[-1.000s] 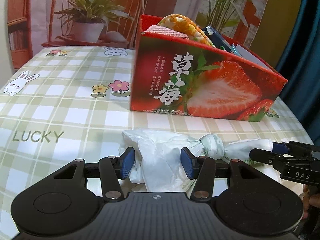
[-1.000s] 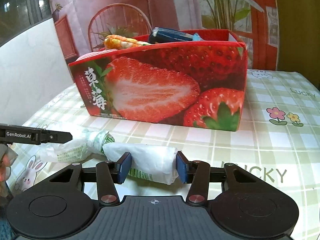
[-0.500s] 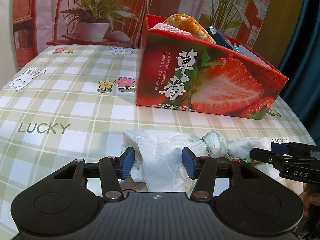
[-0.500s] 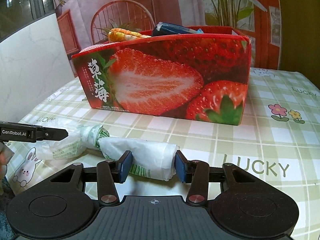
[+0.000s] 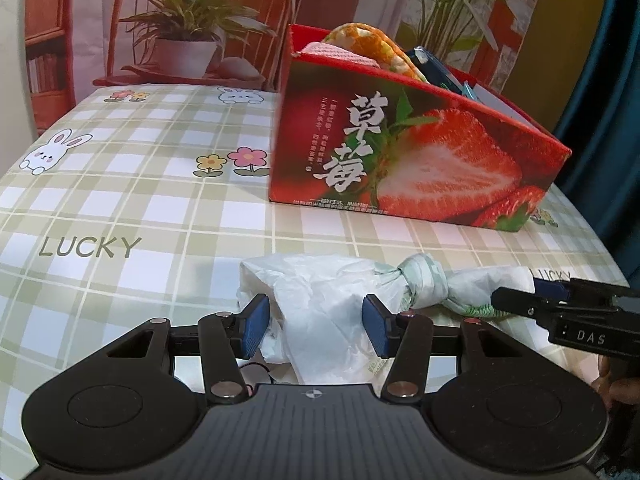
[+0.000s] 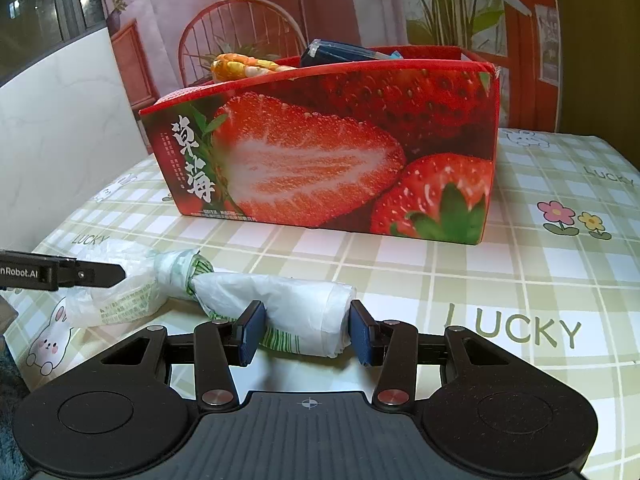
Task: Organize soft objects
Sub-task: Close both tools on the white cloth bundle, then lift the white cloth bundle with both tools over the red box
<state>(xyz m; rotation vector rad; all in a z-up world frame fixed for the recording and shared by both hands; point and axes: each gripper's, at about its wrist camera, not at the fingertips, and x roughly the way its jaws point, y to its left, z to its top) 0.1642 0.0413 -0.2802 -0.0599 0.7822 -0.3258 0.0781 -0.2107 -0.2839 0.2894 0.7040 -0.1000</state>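
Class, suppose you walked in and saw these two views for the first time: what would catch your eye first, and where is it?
The red strawberry box dominates, standing at the back of the checked tablecloth with soft items poking over its rim. In front of it lies a knotted white plastic bag, stretched sideways. The left tongs straddle its crumpled end and the right tongs its rolled end.

A table covered by a green-and-white checked cloth (image 5: 132,184) printed with rabbits, flowers and "LUCKY". On it stand a red strawberry-printed box (image 5: 408,160) and, nearer, a knotted white plastic bag (image 5: 328,280).
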